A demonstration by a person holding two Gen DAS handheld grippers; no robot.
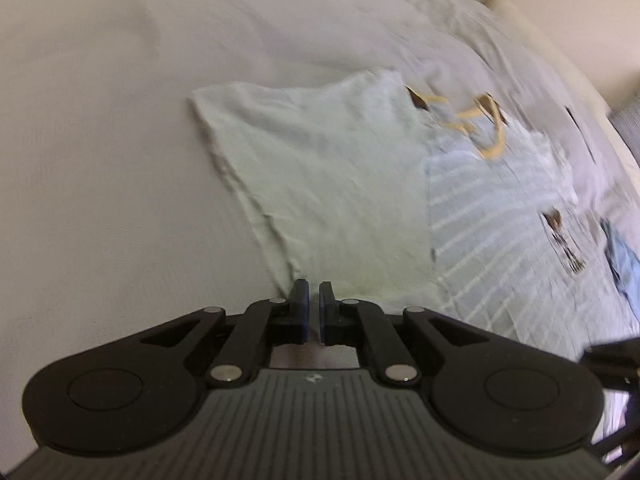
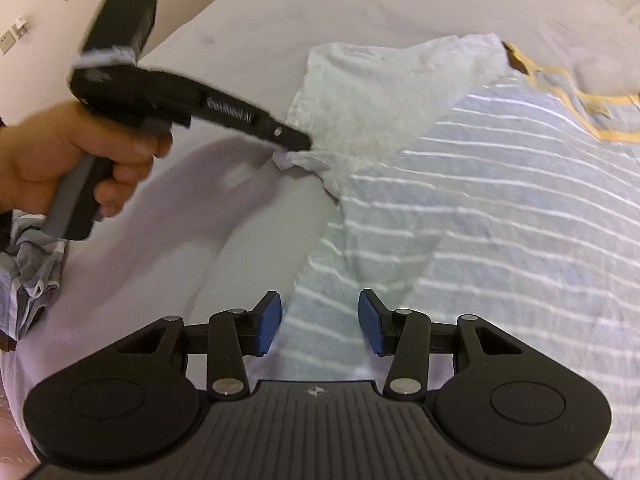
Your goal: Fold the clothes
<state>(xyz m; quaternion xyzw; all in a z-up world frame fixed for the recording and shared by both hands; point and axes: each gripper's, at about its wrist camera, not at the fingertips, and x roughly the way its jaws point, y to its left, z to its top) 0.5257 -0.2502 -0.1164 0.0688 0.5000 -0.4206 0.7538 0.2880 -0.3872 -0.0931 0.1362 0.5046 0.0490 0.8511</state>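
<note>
A pale blue shirt with white stripes point(image 1: 500, 208) point(image 2: 500, 208) lies spread on the bed, its yellow-trimmed collar point(image 1: 492, 128) point(image 2: 580, 100) at the far end. One side is folded over, so the plain pale inside point(image 1: 320, 168) point(image 2: 380, 96) faces up. My left gripper point(image 1: 314, 300) point(image 2: 298, 144), held by a hand point(image 2: 60, 160), is shut on the puckered near corner of that folded flap. My right gripper point(image 2: 320, 320) hovers open over the striped hem. Fabric shows beneath its blue pads point(image 2: 270, 320), but they do not press on it.
The grey bed sheet point(image 1: 100, 140) point(image 2: 180, 240) runs wide to the left of the shirt. A blue garment point(image 1: 624, 264) lies at the right edge. Grey striped clothes point(image 2: 32, 264) sit at the bed's left edge, below a wall with switches point(image 2: 16, 32).
</note>
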